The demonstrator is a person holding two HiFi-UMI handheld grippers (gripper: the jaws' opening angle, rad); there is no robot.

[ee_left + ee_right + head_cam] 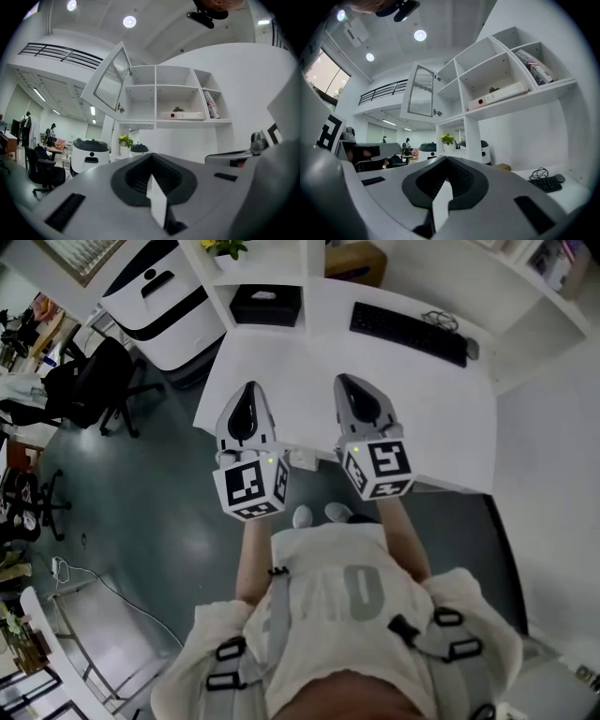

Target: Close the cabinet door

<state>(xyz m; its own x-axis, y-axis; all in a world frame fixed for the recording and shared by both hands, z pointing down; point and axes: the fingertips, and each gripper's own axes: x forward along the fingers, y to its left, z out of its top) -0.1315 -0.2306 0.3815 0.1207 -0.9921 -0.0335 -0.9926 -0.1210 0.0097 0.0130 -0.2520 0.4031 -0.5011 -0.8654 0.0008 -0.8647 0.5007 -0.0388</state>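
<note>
White office shelving (471,136) carries a swung-open cabinet door (422,91), ribbed glass framed white.

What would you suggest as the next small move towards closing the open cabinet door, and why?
Probably lift the left gripper towards the cabinet door. The door stands swung open high on the left of the shelf unit, while that gripper and the right gripper, both shut and empty, sit low at the desk, touching nothing.

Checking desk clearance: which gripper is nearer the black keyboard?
Right. In the head view the right gripper sits just lower-left of the keyboard, over the white desk. The left gripper is farther left, by the desk's left edge.
</note>
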